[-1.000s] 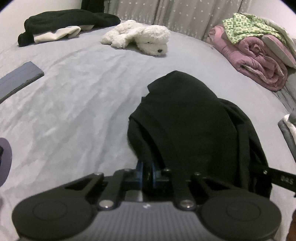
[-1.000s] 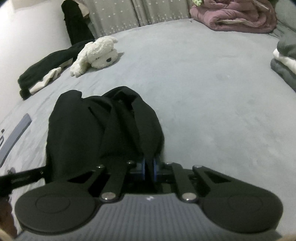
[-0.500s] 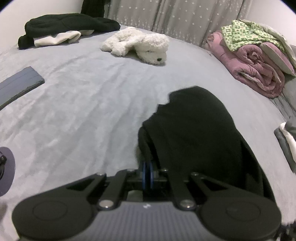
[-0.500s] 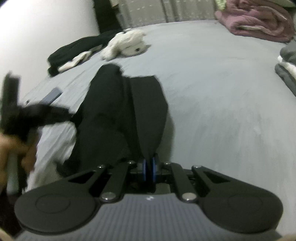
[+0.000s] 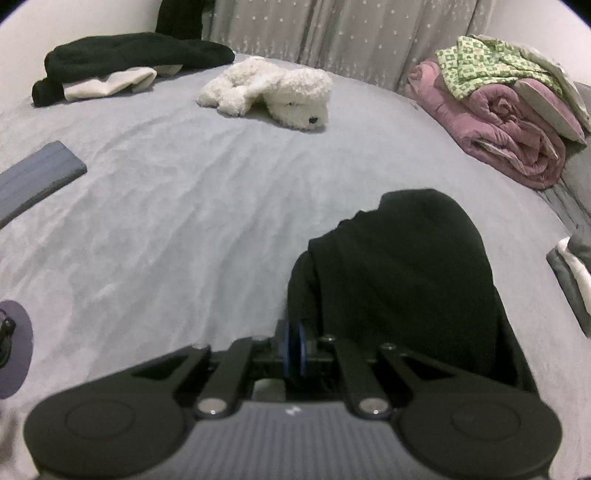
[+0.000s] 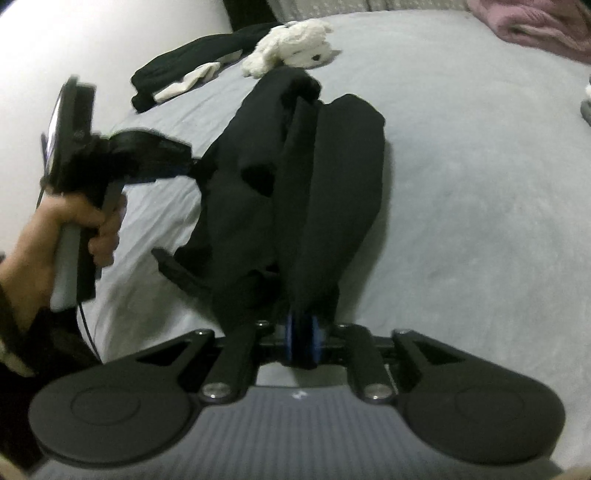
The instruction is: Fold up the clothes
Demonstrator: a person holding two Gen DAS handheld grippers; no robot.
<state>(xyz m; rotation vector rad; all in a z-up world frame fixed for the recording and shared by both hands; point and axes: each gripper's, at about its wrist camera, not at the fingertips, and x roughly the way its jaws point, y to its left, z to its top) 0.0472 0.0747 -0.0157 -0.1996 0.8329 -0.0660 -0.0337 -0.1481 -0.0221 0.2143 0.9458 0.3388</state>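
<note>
A: Where is the black garment [image 6: 295,192] now?

B: On the grey bed [image 6: 461,184], bunched lengthwise, its far end just short of the white plush dog [image 6: 291,35]; the near end runs into both claws.

A: And the claws?

B: The left gripper [image 5: 293,349] is clenched on the near-left corner of the garment; the right gripper [image 6: 301,341] has cloth between its blue pads [image 6: 314,341] too, but its jaws are opening; I judge the pinch is being let go, though the cloth has not yet dropped clear.

A: So how to do this well?

B: Keep the left corner pinned and taut toward the person's hand [image 6: 79,229]; let the right edge fall flat, not twisted; then regrasp where the fabric lies single, on the side away from the dog.

A: Risk?

B: The middle looks heaped; if it is not spread, any fold will likely lock in lumps.
</note>
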